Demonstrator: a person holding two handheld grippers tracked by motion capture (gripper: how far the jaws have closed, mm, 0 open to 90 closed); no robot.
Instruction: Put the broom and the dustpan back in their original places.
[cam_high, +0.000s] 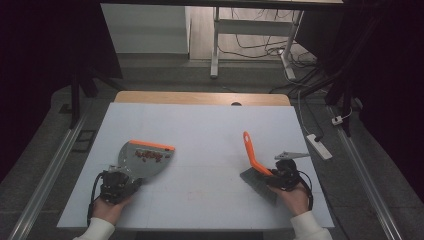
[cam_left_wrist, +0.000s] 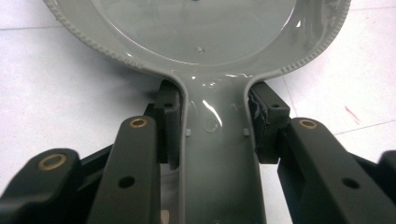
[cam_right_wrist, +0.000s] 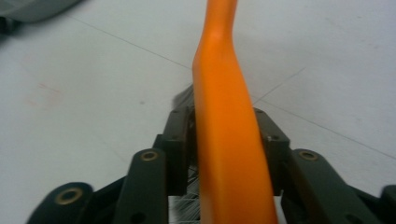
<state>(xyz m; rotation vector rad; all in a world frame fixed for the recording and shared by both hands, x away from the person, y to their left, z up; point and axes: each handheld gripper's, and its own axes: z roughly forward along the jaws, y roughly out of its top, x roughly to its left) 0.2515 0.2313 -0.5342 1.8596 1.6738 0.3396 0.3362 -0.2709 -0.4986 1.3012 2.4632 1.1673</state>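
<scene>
A grey dustpan (cam_high: 142, 159) with an orange front lip lies at the left of the white table, with small reddish-brown bits (cam_high: 149, 156) inside it. My left gripper (cam_high: 120, 183) is shut on its grey handle (cam_left_wrist: 219, 154), both jaws pressed against the handle's sides. At the right, a brush with an orange handle (cam_high: 251, 152) and grey bristles (cam_high: 259, 184) rests its bristles on the table. My right gripper (cam_high: 283, 172) is shut on that orange handle (cam_right_wrist: 229, 140), which rises between the jaws.
The white table top (cam_high: 205, 130) is bare between dustpan and brush. A wooden edge (cam_high: 200, 98) runs along the far side. A white power strip (cam_high: 318, 145) and cables lie on the floor to the right. Rails flank the table.
</scene>
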